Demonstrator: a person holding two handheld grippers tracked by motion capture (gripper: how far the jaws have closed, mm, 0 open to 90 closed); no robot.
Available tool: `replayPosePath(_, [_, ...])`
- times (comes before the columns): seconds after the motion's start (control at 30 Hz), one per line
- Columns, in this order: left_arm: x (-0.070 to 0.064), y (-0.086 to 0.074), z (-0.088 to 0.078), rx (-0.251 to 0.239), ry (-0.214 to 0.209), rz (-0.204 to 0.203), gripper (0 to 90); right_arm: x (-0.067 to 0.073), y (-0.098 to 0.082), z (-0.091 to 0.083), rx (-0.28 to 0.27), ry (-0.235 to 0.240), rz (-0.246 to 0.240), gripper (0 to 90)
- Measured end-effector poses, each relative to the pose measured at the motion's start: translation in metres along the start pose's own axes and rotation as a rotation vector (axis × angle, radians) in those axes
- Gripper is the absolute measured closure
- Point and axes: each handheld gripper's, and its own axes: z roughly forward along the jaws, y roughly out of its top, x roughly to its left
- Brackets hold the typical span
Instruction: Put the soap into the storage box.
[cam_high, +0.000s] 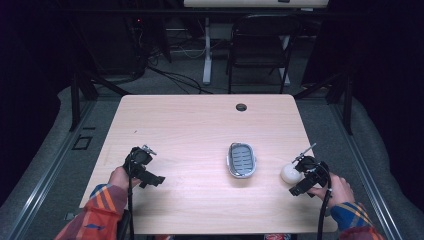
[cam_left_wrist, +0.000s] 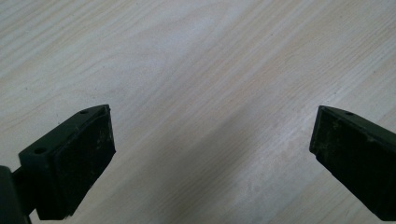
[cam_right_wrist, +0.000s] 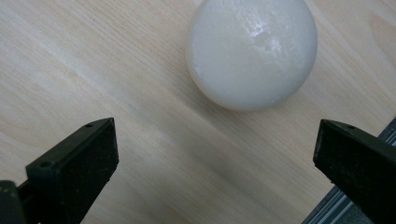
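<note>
Black jaws of the right gripper (cam_right_wrist: 215, 158) stand wide apart above the tabletop (cam_high: 190, 130), with a white ball (cam_right_wrist: 252, 51) just ahead of them, apparently untouched. Left gripper (cam_left_wrist: 210, 154) also gapes over bare wood. Between them, nearer the ball, sits a grey slotted dish (cam_high: 242, 160)

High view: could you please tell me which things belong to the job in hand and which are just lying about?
Job in hand:
- white soap bar, ahead of the open right gripper
- soap dish, mid-table

Lying about:
- folding chair behind the table
- left gripper, open over bare wood
</note>
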Motion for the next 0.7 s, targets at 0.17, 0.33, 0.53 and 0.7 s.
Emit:
replayPosePath(0.17, [0.000, 0.001, 0.000, 0.002, 0.000, 0.002, 0.0, 0.000, 0.007, 0.002, -0.017, 0.009, 0.004, 0.0])
replayPosePath(0.33, [-0.001, 0.001, 0.000, -0.003, -0.001, 0.000, 0.0, -0.002, 0.017, 0.004, -0.042, 0.025, 0.012, 0.0])
replayPosePath(0.53, [-0.001, 0.001, 0.000, -0.002, 0.000, 0.001, 0.0, -0.010, 0.028, 0.008, 0.011, 0.025, -0.016, 0.0])
replayPosePath(0.7, [-0.001, 0.001, 0.000, 0.002, -0.001, 0.002, 0.0, -0.015, 0.033, 0.012, -0.015, 0.032, 0.012, 0.0])
